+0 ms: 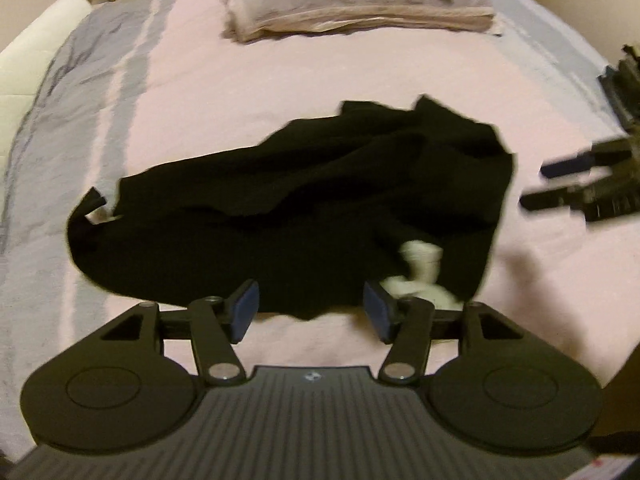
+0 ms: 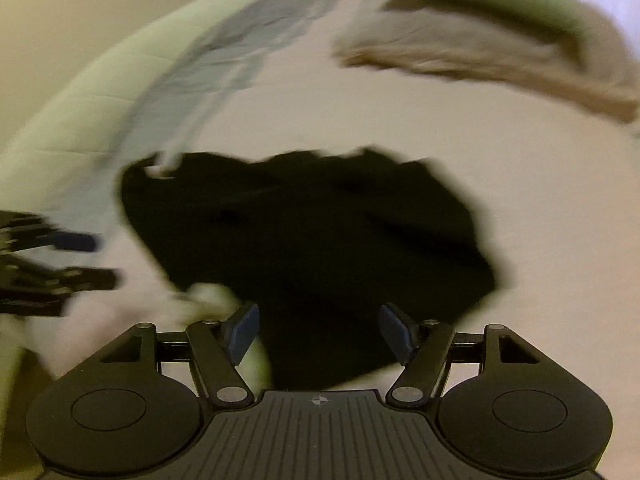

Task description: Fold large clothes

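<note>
The black garment lies in a crumpled heap in the middle of the bed, on the pink cover; it is bunched up and not flat at all; folds run across it, and I cannot tell which part is a sleeve or a leg. A bit of white lining pokes out at the near edge of the garment, and a small white tag shows at its left end.

The left hand-held gripper sits at the near edge of the garment with its jaws wide apart and nothing between them; the right hand-held gripper is over the near edge too, on the garment's right side, also wide open and holding nothing; the right view is blurry.

Beyond the garment, at the far end of the bed, sits a stack of folded clothes; it is well apart from the garment.

I think the job is at its start, since the garment needs spreading first. To do that well, each gripper should pinch one outer edge or corner, not a thick lump in the middle; then both should pull apart gently and lay the cloth down flat before any fold.
</note>
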Demonstrator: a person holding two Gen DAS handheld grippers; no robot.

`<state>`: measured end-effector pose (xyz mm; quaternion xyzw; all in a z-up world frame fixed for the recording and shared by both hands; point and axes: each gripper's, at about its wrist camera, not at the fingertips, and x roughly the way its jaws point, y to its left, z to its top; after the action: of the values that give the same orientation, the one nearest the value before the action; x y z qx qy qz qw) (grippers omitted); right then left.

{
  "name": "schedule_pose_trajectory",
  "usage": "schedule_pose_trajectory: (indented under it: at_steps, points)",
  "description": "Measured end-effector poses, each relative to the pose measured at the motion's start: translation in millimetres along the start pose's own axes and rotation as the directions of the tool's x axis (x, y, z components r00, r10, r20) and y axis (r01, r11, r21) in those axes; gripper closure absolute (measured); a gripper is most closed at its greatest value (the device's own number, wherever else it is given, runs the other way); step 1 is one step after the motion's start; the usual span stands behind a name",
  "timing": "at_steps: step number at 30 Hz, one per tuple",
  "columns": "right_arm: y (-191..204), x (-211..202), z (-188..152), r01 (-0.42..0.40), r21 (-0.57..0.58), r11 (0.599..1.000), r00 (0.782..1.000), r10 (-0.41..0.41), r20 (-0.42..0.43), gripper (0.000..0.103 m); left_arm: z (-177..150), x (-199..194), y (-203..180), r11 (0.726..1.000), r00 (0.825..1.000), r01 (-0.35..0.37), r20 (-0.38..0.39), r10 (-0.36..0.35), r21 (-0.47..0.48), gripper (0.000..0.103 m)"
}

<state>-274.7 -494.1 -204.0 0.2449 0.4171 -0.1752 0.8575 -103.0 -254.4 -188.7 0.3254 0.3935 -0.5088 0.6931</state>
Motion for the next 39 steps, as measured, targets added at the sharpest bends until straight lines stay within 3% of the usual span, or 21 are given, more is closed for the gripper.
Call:
schedule_pose_trajectory:
  at_steps: [2, 3, 5, 8, 10, 11, 12, 13, 17, 21, 25, 30, 34, 39]
  points:
    - [22, 35, 2, -0.042, 0.02, 0.999, 0.999, 0.042, -0.002, 0.037, -3, -1, 14, 1.0, 1.0, -0.022, 0.006, 0.022, 0.019, 0.046]
    - [30, 51, 2, -0.019, 0.012, 1.0, 1.0, 0.018, 0.006, 0.037, -2, 1, 18, 0.999, 1.0, -0.027, 0.01, 0.026, 0.028, 0.046]
    - [46, 77, 7, 0.095, -0.035, 0.995, 0.995, -0.093, 0.047, 0.037, -3, 2, 27, 0.998, 0.999, -0.03, 0.015, 0.03, 0.051, 0.044]
    - [51, 105, 22, 0.273, -0.075, 0.959, 0.96, -0.267, 0.086, 0.037, -7, 12, 38, 0.995, 0.999, -0.027, 0.021, 0.025, 0.095, 0.041]
    - [48, 129, 26, 0.326, -0.118, 0.938, 0.945, -0.32, 0.062, 0.038, -10, 20, 42, 0.993, 1.0, -0.017, 0.016, 0.015, 0.117, 0.041]
    - [40, 133, 27, 0.303, -0.115, 0.946, 0.953, -0.301, 0.041, 0.044, -11, 26, 44, 0.992, 1.0, -0.006, 0.007, 0.006, 0.123, 0.041]
    - [31, 129, 28, 0.276, -0.081, 0.958, 0.961, -0.274, 0.042, 0.084, -11, 29, 45, 0.992, 1.0, 0.003, 0.0, -0.003, 0.125, 0.041]
    - [21, 122, 31, 0.283, -0.046, 0.958, 0.959, -0.281, 0.044, 0.097, -11, 32, 45, 0.991, 1.0, 0.014, -0.001, -0.014, 0.131, 0.041]
    - [-19, 57, 35, 0.304, 0.101, 0.948, 0.944, -0.313, 0.103, 0.098, -1, 32, 43, 0.984, 0.998, 0.044, 0.034, -0.05, 0.172, 0.041]
    - [-61, -22, 37, 0.387, 0.216, 0.897, 0.892, -0.423, 0.16, 0.098, 23, 29, 33, 0.969, 0.992, 0.083, 0.078, -0.104, 0.233, 0.041]
    - [-84, -77, 45, 0.417, 0.227, 0.88, 0.863, -0.462, 0.205, 0.098, 65, 22, 7, 0.92, 0.968, 0.131, 0.152, -0.198, 0.369, 0.041]
    - [-83, -106, 54, 0.388, 0.144, 0.911, 0.876, -0.412, 0.251, 0.098, 130, 9, -43, 0.803, 0.907, 0.185, 0.215, -0.361, 0.567, 0.032]
    - [-96, -114, 64, 0.337, 0.153, 0.929, 0.887, -0.368, 0.278, 0.098, 170, 13, -76, 0.722, 0.87, 0.234, 0.192, -0.455, 0.651, 0.032]
    - [-109, -120, 71, 0.316, 0.118, 0.941, 0.893, -0.337, 0.3, 0.098, 207, 35, -111, 0.645, 0.868, 0.238, 0.14, -0.477, 0.726, 0.033]
